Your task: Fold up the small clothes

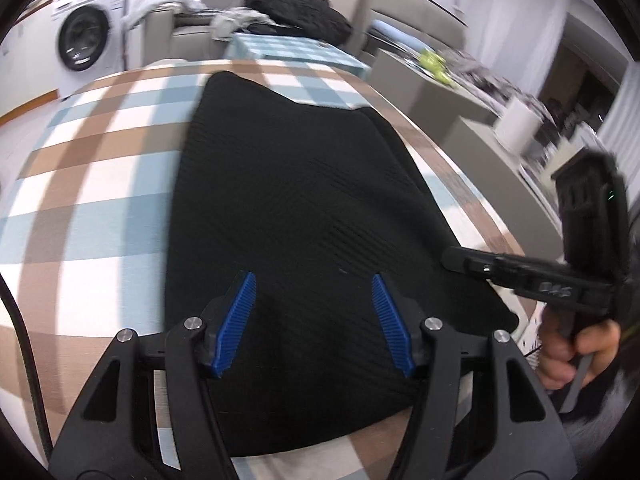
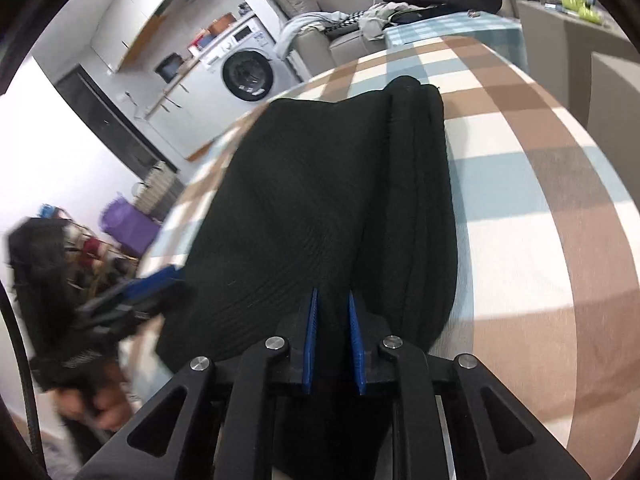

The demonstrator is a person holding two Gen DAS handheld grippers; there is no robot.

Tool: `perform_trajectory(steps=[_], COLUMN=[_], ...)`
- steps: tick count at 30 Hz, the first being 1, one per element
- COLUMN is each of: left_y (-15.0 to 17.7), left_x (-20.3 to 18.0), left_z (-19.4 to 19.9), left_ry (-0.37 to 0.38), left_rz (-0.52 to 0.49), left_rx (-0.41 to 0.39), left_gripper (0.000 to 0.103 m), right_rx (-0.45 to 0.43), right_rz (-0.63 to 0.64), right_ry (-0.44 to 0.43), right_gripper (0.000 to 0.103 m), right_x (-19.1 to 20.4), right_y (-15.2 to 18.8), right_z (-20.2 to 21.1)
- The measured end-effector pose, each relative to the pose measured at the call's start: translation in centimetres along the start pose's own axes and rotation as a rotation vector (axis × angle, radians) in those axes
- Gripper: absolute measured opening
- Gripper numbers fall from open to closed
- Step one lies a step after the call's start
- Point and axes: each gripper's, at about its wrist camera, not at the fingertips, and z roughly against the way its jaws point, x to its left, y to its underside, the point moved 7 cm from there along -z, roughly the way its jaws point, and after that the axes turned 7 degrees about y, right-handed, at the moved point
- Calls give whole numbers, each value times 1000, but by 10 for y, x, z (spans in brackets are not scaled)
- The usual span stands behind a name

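Two grippers over black garment (image 1: 304,200): left gripper (image 1: 314,280) open, empty; right gripper (image 2: 333,294) nearly closed, grip unclear. Risk: folded edge springing apart if released carelessly.

Bright, even indoor light; heavy fisheye warp.
Soft, faint shadows, no harsh glare. Black vignette at the corners, straight lines bowed toward the rims. Motion blur across the background furniture (image 1: 472,80) and the left gripper (image 2: 132,292) in the right wrist view; black garment (image 1: 304,208) nearly textureless.
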Motion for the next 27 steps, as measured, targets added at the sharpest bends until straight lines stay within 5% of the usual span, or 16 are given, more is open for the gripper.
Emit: perform_trajectory(steps=[3,12,19,22,27], left_y=[14,26,14,15,27], left_x=[-14,-11,-45,-61,-75], left_z=[-12,-11,-21,-35,-43], left_ry=[18,5,149,205,160], left_rz=[-50,-80,-99,-93,-188], left_rx=[41,62,41,68,94], left_gripper=[58,58,61,61,64], right_rx=[21,35,-42,-30,-13], right_rz=[10,80,46,-12,-66], right_ry=[-67,-48,47,12,-4], right_gripper=[16,16,24,26,31], right_x=[0,-4,-15,-20,-31], right_y=[28,72,-15,-57,-106], right_z=[14,39,22,-14,-65])
